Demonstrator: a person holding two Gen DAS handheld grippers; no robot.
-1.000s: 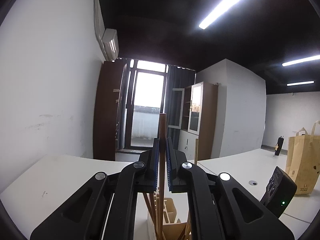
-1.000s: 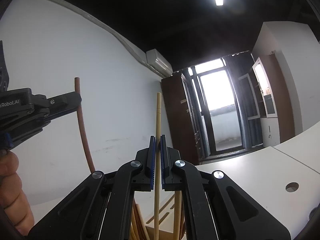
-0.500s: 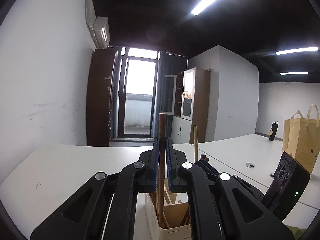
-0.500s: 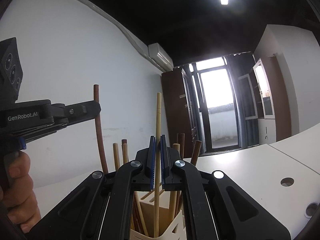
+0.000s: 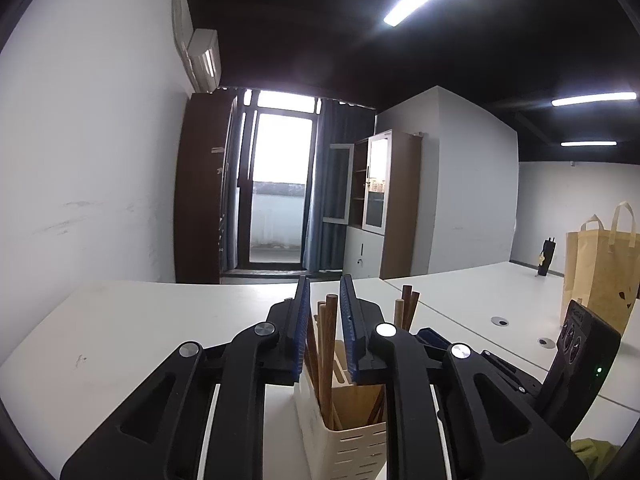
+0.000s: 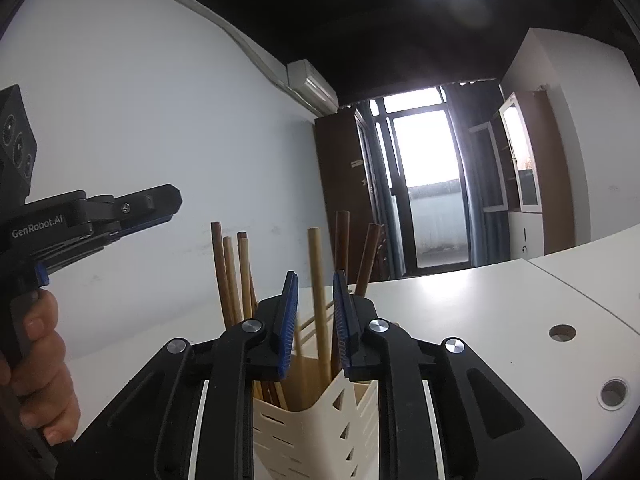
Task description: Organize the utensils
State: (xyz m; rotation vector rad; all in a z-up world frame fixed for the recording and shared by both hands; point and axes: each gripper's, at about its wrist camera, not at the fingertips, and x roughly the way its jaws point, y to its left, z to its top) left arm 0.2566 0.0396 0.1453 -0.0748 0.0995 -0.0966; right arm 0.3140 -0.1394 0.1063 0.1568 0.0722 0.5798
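A cream slotted utensil holder (image 5: 340,436) (image 6: 316,432) stands on the white table right below both grippers, with several wooden chopsticks upright in it. My left gripper (image 5: 324,300) has its jaws opening; a dark brown chopstick (image 5: 329,344) stands loose in the gap, its lower end down in the holder. My right gripper (image 6: 315,294) is opening too, and a pale chopstick (image 6: 318,292) stands free between its blue pads, dropped into the holder. The left gripper (image 6: 120,216) also shows at the left of the right wrist view, held by a person's hand (image 6: 44,364).
The white table (image 5: 140,328) runs on to the back wall and to the right, with round cable holes (image 6: 562,333). A brown paper bag (image 5: 600,272) stands at the far right. A cabinet and a glass door lie behind.
Both grippers' jaws have parted and let go of their chopsticks. The brown and the pale chopstick have slid down into the holder, which now shows fully below the fingers.
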